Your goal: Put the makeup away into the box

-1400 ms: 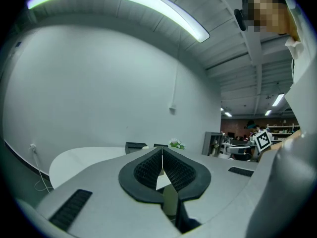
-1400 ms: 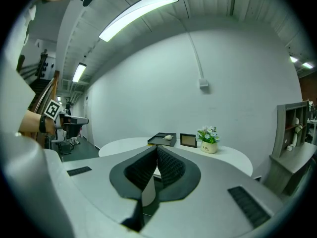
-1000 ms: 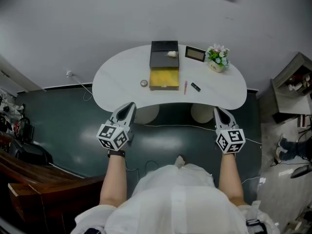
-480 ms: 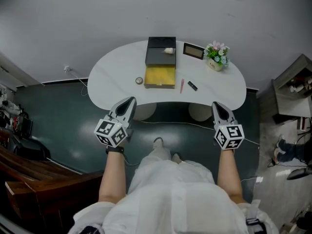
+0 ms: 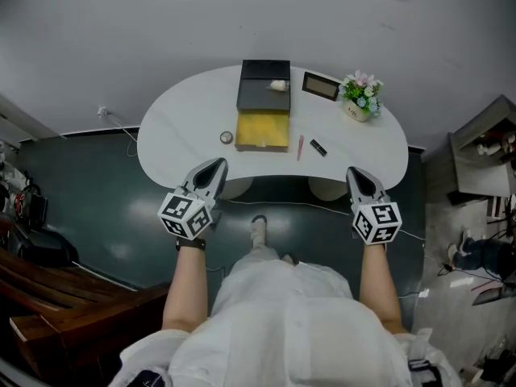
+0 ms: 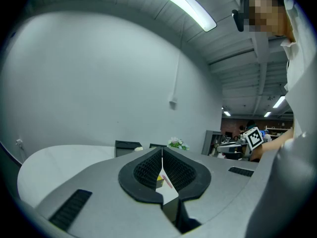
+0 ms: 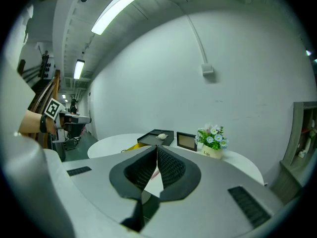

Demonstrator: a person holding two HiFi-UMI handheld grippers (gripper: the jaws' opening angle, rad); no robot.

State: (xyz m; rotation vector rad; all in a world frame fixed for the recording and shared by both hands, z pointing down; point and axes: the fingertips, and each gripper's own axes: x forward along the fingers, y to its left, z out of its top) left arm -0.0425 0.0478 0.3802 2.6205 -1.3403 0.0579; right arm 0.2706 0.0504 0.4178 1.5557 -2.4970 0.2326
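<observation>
White table (image 5: pixel 173 139) bears pot (image 5: pixel 358 111) marked "Life"; left claw (image 5: pixel 216 166) and right claw (image 5: pixel 355 173) closed.

A white, kidney-shaped desk (image 5: pixel 177 135) stands against a pale wall (image 5: pixel 161 22) on a dark green floor (image 5: pixel 97 200). At its back edge stands a small frame (image 5: pixel 321 86), with a flower pot (image 5: pixel 359 97) just beside it (white and pink blooms). A grey shelf (image 5: pixel 482 147) stands to the right, and dark wooden furniture (image 5: pixel 48 297) to the left.
</observation>
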